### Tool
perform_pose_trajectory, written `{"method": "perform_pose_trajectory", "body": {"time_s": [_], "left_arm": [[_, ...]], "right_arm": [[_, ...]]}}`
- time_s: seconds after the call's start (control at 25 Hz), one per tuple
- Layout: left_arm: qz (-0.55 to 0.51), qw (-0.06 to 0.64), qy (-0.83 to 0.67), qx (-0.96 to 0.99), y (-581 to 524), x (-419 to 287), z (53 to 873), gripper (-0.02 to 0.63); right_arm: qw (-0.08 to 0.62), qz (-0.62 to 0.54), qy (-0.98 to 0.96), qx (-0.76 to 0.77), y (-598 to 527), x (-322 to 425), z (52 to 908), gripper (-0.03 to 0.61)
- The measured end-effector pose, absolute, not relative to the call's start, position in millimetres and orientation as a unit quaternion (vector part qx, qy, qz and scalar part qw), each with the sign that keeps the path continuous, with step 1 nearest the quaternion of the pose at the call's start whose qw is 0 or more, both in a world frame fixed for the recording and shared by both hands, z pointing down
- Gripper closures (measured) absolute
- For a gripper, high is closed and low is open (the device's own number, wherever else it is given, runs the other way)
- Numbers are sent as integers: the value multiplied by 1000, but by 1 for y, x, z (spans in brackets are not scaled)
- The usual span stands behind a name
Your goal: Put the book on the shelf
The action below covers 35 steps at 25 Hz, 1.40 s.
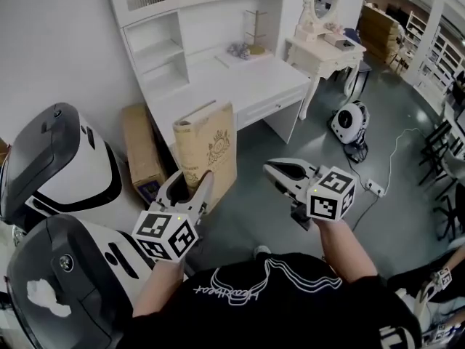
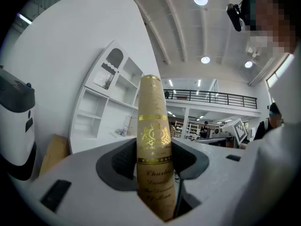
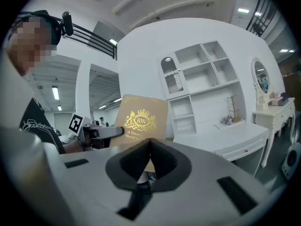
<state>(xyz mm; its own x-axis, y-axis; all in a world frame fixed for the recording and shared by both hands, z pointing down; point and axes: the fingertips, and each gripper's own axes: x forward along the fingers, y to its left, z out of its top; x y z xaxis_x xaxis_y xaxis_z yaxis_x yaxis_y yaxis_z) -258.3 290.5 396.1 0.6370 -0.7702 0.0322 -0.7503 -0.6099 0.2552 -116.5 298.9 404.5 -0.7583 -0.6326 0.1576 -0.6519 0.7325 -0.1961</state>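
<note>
The tan book [image 1: 211,147] with gold crest stands upright in the air, gripped near its lower edge by my left gripper [image 1: 195,185]. In the left gripper view its spine [image 2: 153,140] sits between the two dark pads [image 2: 121,166], which press on it. My right gripper [image 1: 280,171] hovers to the right of the book, apart from it, its jaws together and empty. In the right gripper view the book's cover [image 3: 141,119] shows beyond the closed pads [image 3: 162,160]. The white desk with open shelves [image 1: 163,49] stands ahead, beyond the book.
A flat cardboard box [image 1: 142,151] leans beside the desk. Two large white-and-black machines [image 1: 58,166] crowd the left. A white dressing table with mirror [image 1: 323,49], a round floor robot [image 1: 349,122] and a cable with power strip [image 1: 374,187] lie to the right.
</note>
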Motion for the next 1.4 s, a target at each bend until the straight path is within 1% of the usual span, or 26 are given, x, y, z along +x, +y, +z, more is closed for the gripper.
{"method": "perform_pose_trajectory", "body": {"time_s": [0.24,0.6,1.12,1.4], "left_arm": [[-37,124,-414,901,268,-250,408,416],[-25,117,-413,903,184,-190,401,417],[-44,86,-448,889,12,-80,355,417],[-47,79,-468,879,-38,-57,345,417]], "right_arm": [[34,122,-930,346,280,-112,418,575],[32,125,-934,332,191,-57,421,575],[65,123,-932,335,12,64,407,578],[50,107,-939,322,-39,90,396,580]]}}
